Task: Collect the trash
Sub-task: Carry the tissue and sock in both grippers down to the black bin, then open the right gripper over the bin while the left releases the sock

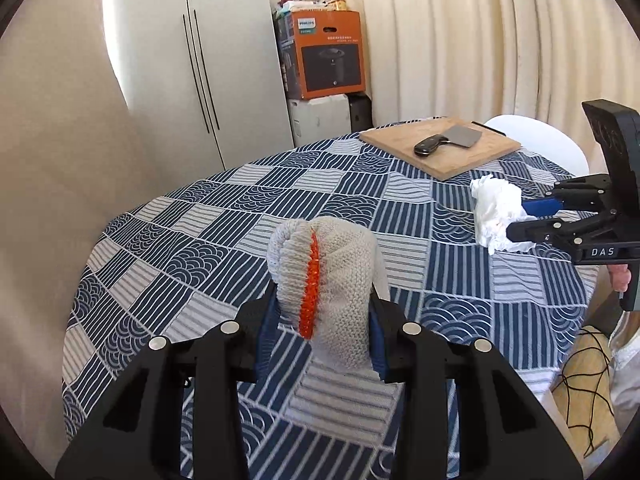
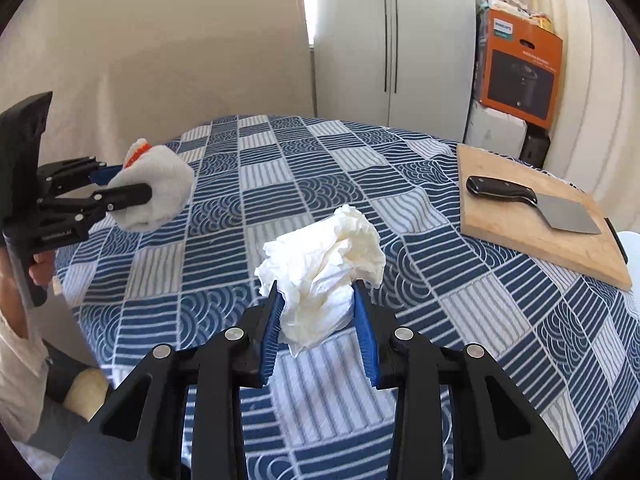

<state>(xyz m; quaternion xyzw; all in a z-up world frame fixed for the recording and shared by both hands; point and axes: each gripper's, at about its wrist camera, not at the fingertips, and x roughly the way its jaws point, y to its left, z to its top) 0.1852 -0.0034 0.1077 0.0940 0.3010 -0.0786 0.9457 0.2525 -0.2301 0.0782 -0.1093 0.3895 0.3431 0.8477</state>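
My left gripper (image 1: 324,320) is shut on a grey knitted glove with an orange cuff edge (image 1: 332,280) and holds it above the table. It also shows at the left of the right wrist view (image 2: 128,184), with the glove (image 2: 160,196) in it. My right gripper (image 2: 318,312) is shut on a crumpled white tissue (image 2: 324,264) and holds it above the table. In the left wrist view the right gripper (image 1: 528,218) and the tissue (image 1: 496,212) are at the right.
The round table has a blue and white patterned cloth (image 2: 304,176). A wooden cutting board (image 2: 536,224) with a cleaver (image 2: 532,204) lies at its far right side. An orange box (image 2: 520,68), white cupboards (image 2: 392,40) and curtains (image 1: 500,40) stand behind.
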